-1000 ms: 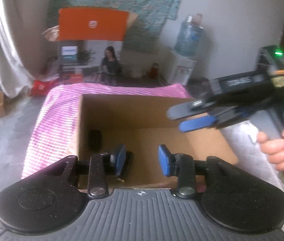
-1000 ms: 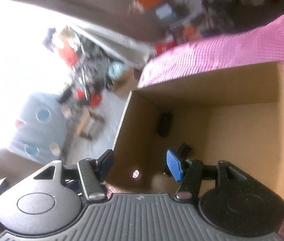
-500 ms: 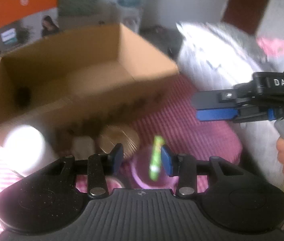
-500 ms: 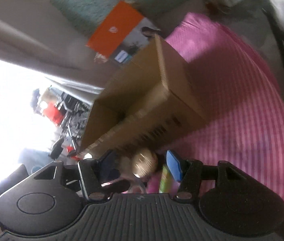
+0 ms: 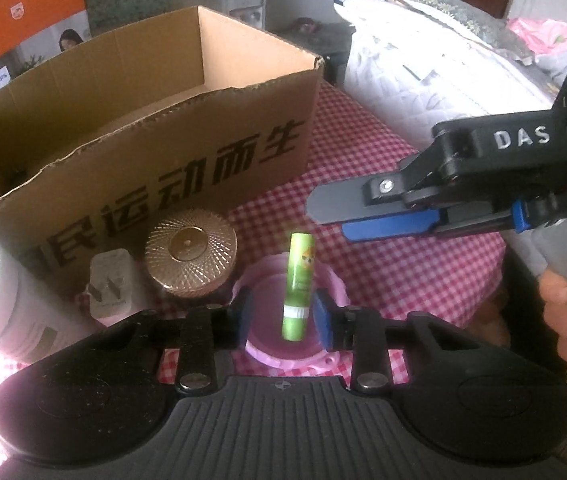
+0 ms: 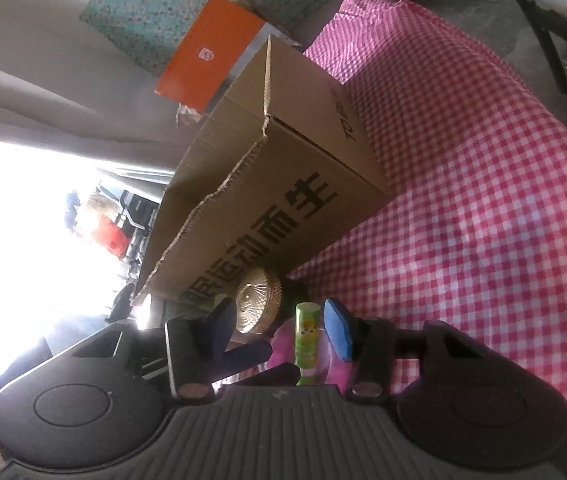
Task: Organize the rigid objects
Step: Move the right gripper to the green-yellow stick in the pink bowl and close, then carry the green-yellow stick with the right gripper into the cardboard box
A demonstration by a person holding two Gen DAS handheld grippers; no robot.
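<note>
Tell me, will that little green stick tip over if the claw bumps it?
Probably. The green stick stands tall and thin in the pink dish, so a nudge could topple it. Being round, it may then roll. It looks stiff and light.

Tube [image 5: 298, 285] stands in lid [image 5: 263, 344], before box [image 5: 171, 168].

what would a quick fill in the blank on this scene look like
1. The green tube stands in a ____ cup.
2. The left gripper has its pads on either side of the ____.
3. The gold-lidded jar sits in front of the cardboard ____.

Missing words: pink; tube; box
</note>
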